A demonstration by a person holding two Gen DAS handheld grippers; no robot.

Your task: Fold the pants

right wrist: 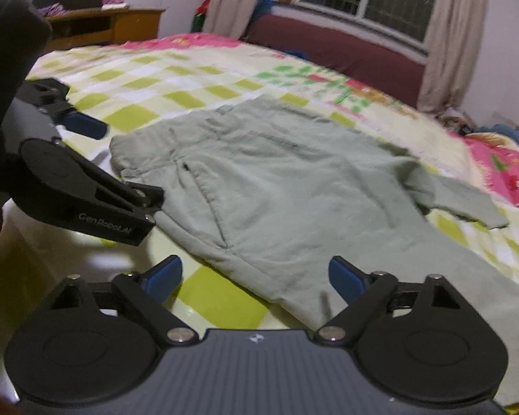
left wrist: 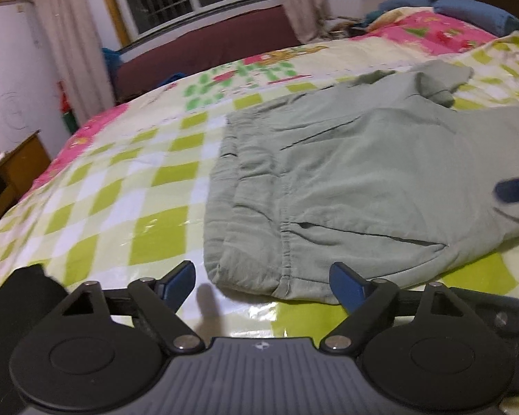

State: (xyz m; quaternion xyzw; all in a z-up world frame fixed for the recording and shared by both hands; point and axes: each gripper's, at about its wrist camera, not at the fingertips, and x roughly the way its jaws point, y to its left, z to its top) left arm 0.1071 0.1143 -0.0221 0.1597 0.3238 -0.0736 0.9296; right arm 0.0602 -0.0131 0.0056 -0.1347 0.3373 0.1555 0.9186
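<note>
I have the pale green pants (right wrist: 294,186) lying flat on the checked bed cover (left wrist: 121,186), waistband toward my left, legs trailing off right. My left gripper (left wrist: 263,285) hangs spread at the waistband's near corner; my right gripper (right wrist: 256,276), also spread and empty, sits over the near hip edge.

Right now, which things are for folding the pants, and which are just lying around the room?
For the job:
- green pants, spread on the bed
- left gripper, jaws open, at the waistband
- right gripper, jaws open, at the near edge
- checkered bedspread underneath

Just lying about:
- blue pillow
- wooden cabinet
- curtains
- maroon couch
</note>
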